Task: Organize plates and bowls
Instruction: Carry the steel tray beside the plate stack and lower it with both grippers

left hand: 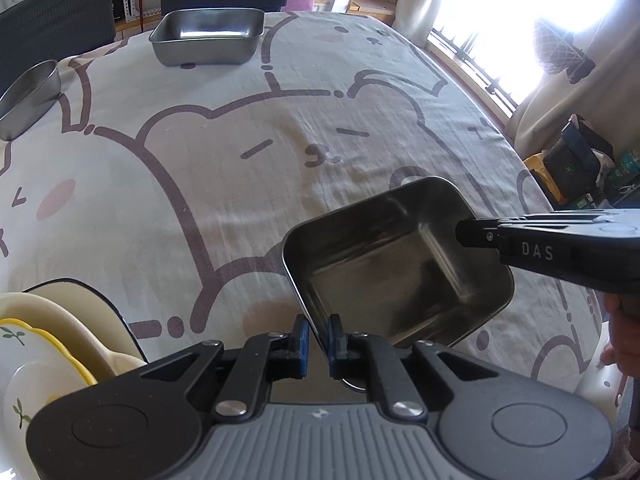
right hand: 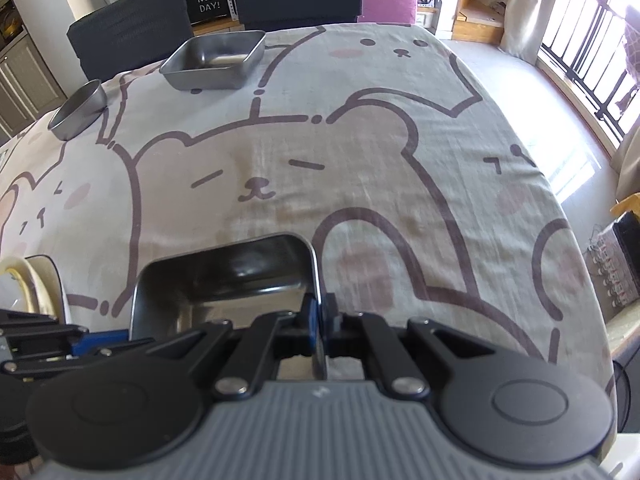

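A square steel tray (left hand: pixel 394 264) is held above the table by both grippers. My left gripper (left hand: pixel 319 340) is shut on its near left rim. My right gripper (right hand: pixel 320 330) is shut on the tray's right rim (right hand: pixel 314 280); it shows in the left wrist view (left hand: pixel 476 234) reaching in from the right. A second square steel tray (left hand: pixel 208 36) sits at the far side, also in the right wrist view (right hand: pixel 218 60). A round steel bowl (left hand: pixel 28 96) sits at the far left, also in the right wrist view (right hand: pixel 78 110). Cream and yellow-rimmed plates (left hand: pixel 48 344) are stacked at the near left.
The table (left hand: pixel 240 184) is covered by a cartoon bear cloth. Dark chairs (right hand: pixel 132 20) stand behind the far edge. A window and curtains are at the right. The table's right edge (right hand: pixel 560 200) drops off to the floor.
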The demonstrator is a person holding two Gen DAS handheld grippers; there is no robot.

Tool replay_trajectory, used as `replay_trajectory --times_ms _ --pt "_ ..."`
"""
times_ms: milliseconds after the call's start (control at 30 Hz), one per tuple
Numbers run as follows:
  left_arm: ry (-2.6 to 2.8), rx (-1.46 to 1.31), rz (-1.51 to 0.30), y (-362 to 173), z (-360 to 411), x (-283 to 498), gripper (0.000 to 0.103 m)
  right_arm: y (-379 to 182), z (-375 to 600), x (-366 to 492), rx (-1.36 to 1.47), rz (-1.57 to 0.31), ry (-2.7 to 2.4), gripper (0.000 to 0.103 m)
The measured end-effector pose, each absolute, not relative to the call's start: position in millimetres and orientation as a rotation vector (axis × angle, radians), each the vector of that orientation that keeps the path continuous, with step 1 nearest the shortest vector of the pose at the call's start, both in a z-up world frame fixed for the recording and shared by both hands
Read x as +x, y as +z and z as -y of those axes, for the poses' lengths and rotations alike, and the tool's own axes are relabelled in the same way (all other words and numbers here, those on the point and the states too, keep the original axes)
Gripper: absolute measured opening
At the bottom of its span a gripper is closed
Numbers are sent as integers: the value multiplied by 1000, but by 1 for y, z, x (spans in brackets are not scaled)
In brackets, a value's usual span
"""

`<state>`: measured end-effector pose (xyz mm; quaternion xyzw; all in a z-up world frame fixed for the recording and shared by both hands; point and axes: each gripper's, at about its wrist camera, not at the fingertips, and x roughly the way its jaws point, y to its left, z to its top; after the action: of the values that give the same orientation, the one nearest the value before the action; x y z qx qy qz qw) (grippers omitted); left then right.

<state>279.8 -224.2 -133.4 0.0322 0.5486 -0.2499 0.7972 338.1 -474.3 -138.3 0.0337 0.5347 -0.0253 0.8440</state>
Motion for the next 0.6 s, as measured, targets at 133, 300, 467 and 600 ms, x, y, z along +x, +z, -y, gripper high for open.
replay_trajectory --times_ms 133,300,467,600 --pt "-544 71 -1182 -135 225 279 11 -142 478 340 77 -1131 -63 5" --pt "-546 74 -1186 -137 227 280 11 -147 481 342 82 -1144 -66 5" --pt "-545 74 -1188 -138 227 280 11 -149 482 343 88 -1146 -61 5" --pt "-546 76 -1188 -138 227 280 11 -150 482 343 88 -1146 -61 5"
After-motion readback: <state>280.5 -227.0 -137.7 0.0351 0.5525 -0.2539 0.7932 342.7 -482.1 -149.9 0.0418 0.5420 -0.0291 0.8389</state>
